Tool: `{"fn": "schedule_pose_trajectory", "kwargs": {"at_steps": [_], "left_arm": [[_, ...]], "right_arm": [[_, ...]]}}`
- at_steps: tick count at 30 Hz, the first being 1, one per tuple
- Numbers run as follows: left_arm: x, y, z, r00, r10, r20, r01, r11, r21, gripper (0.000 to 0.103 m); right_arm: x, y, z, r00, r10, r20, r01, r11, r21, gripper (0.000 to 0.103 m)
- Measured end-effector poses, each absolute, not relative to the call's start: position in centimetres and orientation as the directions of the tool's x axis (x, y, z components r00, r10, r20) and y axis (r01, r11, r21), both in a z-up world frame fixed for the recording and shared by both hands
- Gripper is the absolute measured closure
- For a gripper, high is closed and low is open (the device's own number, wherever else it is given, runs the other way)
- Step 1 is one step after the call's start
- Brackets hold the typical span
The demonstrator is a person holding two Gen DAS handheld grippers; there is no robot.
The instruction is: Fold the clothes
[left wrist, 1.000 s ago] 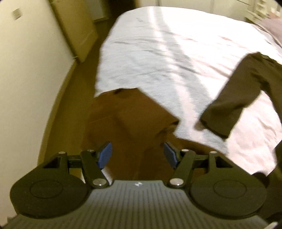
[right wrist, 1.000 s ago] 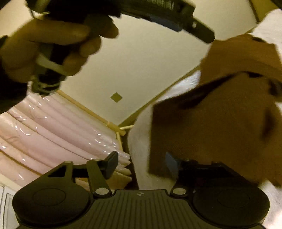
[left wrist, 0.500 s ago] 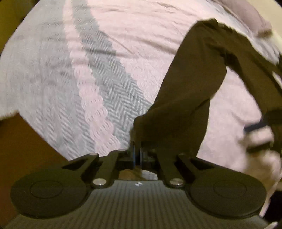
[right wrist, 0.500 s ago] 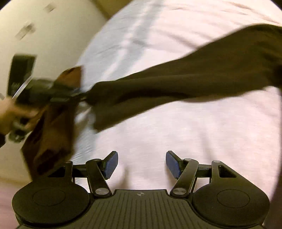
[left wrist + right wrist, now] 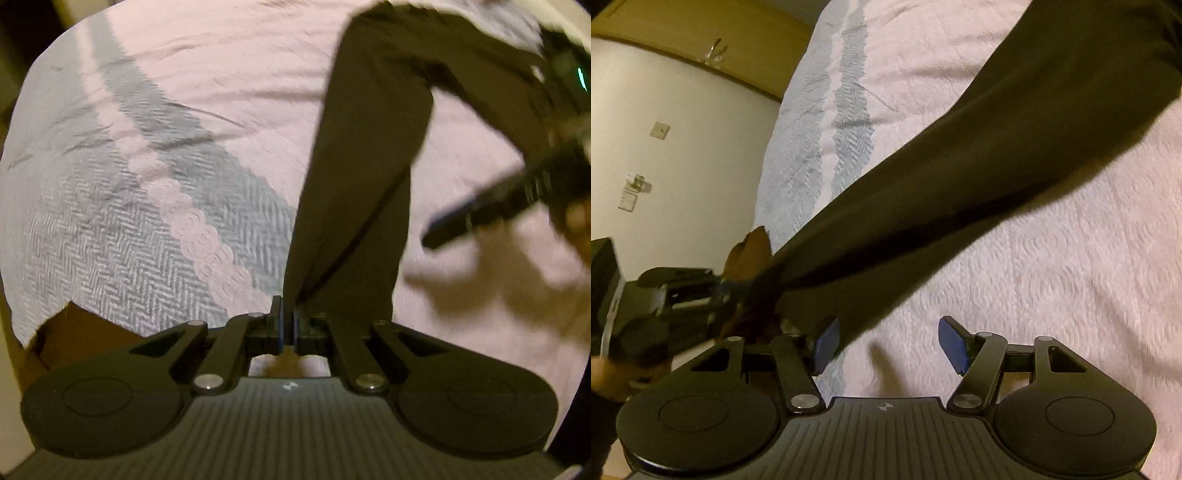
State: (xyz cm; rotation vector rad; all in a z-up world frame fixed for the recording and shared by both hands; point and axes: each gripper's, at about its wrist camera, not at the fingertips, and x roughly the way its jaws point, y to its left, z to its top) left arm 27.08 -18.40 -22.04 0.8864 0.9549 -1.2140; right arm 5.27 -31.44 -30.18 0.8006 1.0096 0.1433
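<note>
Right, my left gripper [image 5: 287, 325] clamps the dark garment's cuff [image 5: 354, 206], sleeve stretching toward 1 o'clock, unfolded; right gripper [image 5: 882, 345] gapes empty.

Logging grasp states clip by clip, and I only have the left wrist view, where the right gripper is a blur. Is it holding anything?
Observer: No. The right gripper is open, with only bedspread between its blue pads.
Operator: Where is the sleeve relative to it?
Observer: The dark sleeve crosses beyond the pads, not between them.
Operator: Where does it end?
Observer: At the left gripper, shut on its end, with the wall behind.
</note>
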Motion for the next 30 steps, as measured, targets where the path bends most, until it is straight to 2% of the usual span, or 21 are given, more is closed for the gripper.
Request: {"fn": "schedule_pose_trajectory", "kwargs": {"at_steps": [3, 4, 6, 8, 10, 13, 15, 17, 18, 21, 25, 30], "left_arm": [[26.8, -17.8, -22.5, 0.125, -0.304, -0.944, 0.981, 0.183, 0.071, 0.093], [26.8, -17.4, -22.4, 0.131, -0.303, -0.944, 0.975, 0.213, 0.066, 0.084], [26.6, -16.6, -22.1, 0.139, -0.302, -0.943, 0.961, 0.273, 0.055, 0.08], [26.2, -16.1, -21.7, 0.101, -0.329, -0.939, 0.94, 0.341, -0.018, 0.077], [25.6, -16.1, -22.1, 0.051, -0.35, -0.935, 0.913, 0.396, -0.098, 0.068], [24.8, -16.6, -23.8, -0.001, -0.36, -0.933, 0.866, 0.467, -0.181, 0.066], [24.5, -17.2, -25.1, -0.019, -0.372, -0.928, 0.832, 0.508, -0.221, 0.07], [24.1, -17.6, -25.8, -0.021, -0.374, -0.927, 0.814, 0.532, -0.233, 0.094], [23.8, -17.8, -25.9, -0.013, -0.371, -0.929, 0.814, 0.536, -0.225, 0.101], [22.5, -17.4, -24.3, -0.011, -0.388, -0.922, 0.849, 0.484, -0.214, 0.101], [21.3, -15.7, -23.3, 0.014, -0.329, -0.944, 0.891, 0.433, -0.138, 0.101], [21.3, -15.1, -23.6, -0.029, -0.311, -0.95, 0.889, 0.427, -0.167, 0.102]], "right_arm": [[5.4, -31.7, -30.5, 0.568, 0.469, -0.676, 0.261, 0.677, 0.689, 0.039], [5.4, -32.0, -30.5, 0.566, 0.456, -0.687, 0.26, 0.692, 0.674, 0.039], [4.8, -33.0, -30.4, 0.562, 0.425, -0.71, 0.264, 0.721, 0.64, 0.039], [4.4, -33.9, -30.4, 0.553, 0.397, -0.732, 0.278, 0.741, 0.612, 0.039], [3.5, -34.4, -30.2, 0.544, 0.375, -0.75, 0.283, 0.759, 0.586, 0.039], [3.3, -34.8, -30.4, 0.53, 0.357, -0.769, 0.285, 0.779, 0.558, 0.039], [3.3, -35.1, -30.5, 0.523, 0.345, -0.779, 0.288, 0.789, 0.543, 0.039], [3.1, -35.6, -30.4, 0.52, 0.328, -0.788, 0.296, 0.796, 0.527, 0.039], [2.9, -35.8, -30.3, 0.52, 0.319, -0.793, 0.301, 0.799, 0.52, 0.039], [2.4, -36.6, -29.8, 0.522, 0.292, -0.801, 0.315, 0.807, 0.499, 0.039], [1.7, -37.7, -29.1, 0.521, 0.263, -0.812, 0.328, 0.816, 0.475, 0.039], [0.7, -39.2, -28.6, 0.513, 0.238, -0.824, 0.361, 0.812, 0.459, 0.039]]}}
